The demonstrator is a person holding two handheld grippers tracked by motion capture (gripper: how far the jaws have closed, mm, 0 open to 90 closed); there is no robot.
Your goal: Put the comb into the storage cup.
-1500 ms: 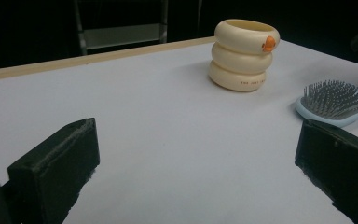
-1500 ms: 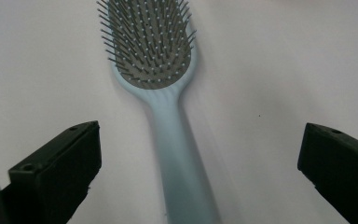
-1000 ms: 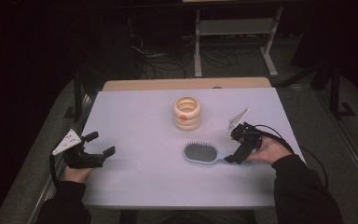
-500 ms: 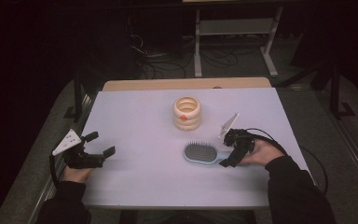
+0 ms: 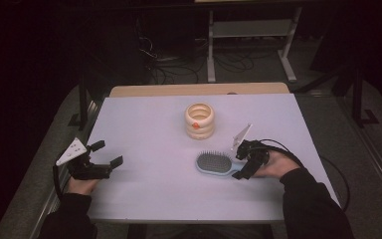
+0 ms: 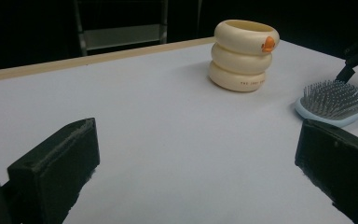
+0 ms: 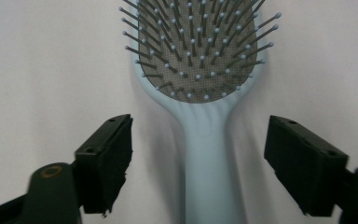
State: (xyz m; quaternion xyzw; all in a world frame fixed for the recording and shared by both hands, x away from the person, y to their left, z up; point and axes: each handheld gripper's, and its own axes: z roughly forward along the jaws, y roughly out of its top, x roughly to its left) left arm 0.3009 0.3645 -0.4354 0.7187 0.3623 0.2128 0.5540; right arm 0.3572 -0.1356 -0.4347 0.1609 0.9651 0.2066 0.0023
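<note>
Right now your hairbrush [image 5: 215, 164] lies flat on the white table [image 5: 149, 124], bristles up, a little right of the middle and just in front of the cream ringed cup [image 5: 199, 120], near it but not touching. Its long axis runs almost straight across the table in the high view: the oval head points toward your left hand's side, and the pale blue handle [image 7: 204, 158] points toward your right hand. In the right gripper view that same axis runs straight up the middle, handle at the bottom, head at the top, so your right gripper [image 5: 242, 165] is lined up along the brush rather than across it. The handle sits between its two black jaws, roughly centred, with white table showing on both sides; neither pad touches it. Those jaws have just been closing in on the handle, but they stand apart from it, so the brush is not gripped. Your right hand rests on the table at the handle end. Your left gripper [image 5: 101, 163] rests near the table's left edge, well apart from the brush, jaws spread wide with nothing between them; in the left gripper view the brush head [image 6: 333, 100] sits off to the right, beyond the far jaw, with the cup behind it.
</note>
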